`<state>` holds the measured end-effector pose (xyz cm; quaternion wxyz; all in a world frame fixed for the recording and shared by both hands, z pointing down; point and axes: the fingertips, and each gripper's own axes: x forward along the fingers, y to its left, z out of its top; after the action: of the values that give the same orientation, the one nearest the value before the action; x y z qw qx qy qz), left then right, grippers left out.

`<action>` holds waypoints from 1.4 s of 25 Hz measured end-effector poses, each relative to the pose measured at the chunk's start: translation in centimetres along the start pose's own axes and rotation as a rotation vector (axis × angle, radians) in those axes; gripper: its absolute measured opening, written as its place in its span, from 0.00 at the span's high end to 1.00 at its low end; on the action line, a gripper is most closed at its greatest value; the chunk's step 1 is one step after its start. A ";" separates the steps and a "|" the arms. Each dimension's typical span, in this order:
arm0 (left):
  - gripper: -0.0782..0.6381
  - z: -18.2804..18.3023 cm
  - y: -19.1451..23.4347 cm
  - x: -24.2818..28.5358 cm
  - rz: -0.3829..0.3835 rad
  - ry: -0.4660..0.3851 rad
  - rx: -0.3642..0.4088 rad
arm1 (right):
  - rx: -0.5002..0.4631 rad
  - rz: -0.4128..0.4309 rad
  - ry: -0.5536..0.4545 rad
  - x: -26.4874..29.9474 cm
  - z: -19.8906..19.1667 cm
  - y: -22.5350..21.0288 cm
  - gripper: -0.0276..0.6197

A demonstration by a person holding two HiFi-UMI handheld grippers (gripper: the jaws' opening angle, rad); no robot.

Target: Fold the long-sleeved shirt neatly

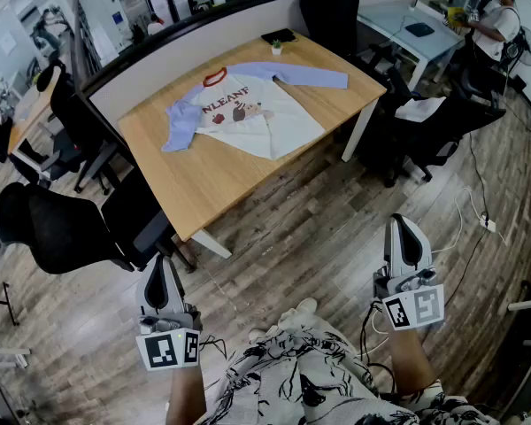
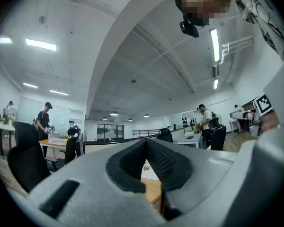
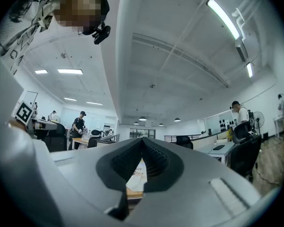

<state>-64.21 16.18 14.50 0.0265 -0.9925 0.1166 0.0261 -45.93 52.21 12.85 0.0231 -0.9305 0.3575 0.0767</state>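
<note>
Wooden table (image 1: 203, 180): pale top on white legs, standing far from the person, beside a grey partition.
Long-sleeved shirt (image 1: 257, 118): lies flat and unfolded on the far half of the table, front up. The body is white with a chest print, the collar red, the sleeves lilac-blue. One sleeve stretches right along the far edge; the other bends toward the near left.
Small pot (image 1: 276, 49): white, holding a green plant, at the table's far edge just beyond the right sleeve.
Black flat item (image 1: 279, 35): just behind the pot; what it is cannot be told.
Left gripper (image 1: 159, 268): jaws closed together with nothing between them, held near the person over the plank floor (image 1: 319, 228), well apart from the table.
Right gripper (image 1: 404, 228): jaws likewise closed and empty, near the person on the right, well apart from the table.
Office chairs (image 1: 62, 228): black, at the table's left and right sides.
Other person (image 1: 496, 20): at a far right desk.
</note>
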 end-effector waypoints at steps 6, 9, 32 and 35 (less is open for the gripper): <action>0.89 0.2 -0.5 0.2 -0.019 -0.017 -0.006 | 0.016 0.010 0.004 0.2 -0.2 0.1 0.96; 0.89 0.3 -0.6 0.3 -0.017 -0.015 -0.001 | 0.038 0.006 -0.003 0.3 -0.3 0.1 0.96; 0.36 -0.2 0.4 1.3 0.006 -0.013 0.003 | 0.058 0.093 0.002 1.7 -0.9 2.0 0.38; 0.20 -0.4 0.2 1.8 -0.007 -0.012 -0.017 | 0.052 0.097 0.014 2.0 -1.3 2.1 0.25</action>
<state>-62.54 15.52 14.84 0.0188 -0.9929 0.1129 0.0330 -45.71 49.14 13.83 0.0412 -0.9117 0.4041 0.0620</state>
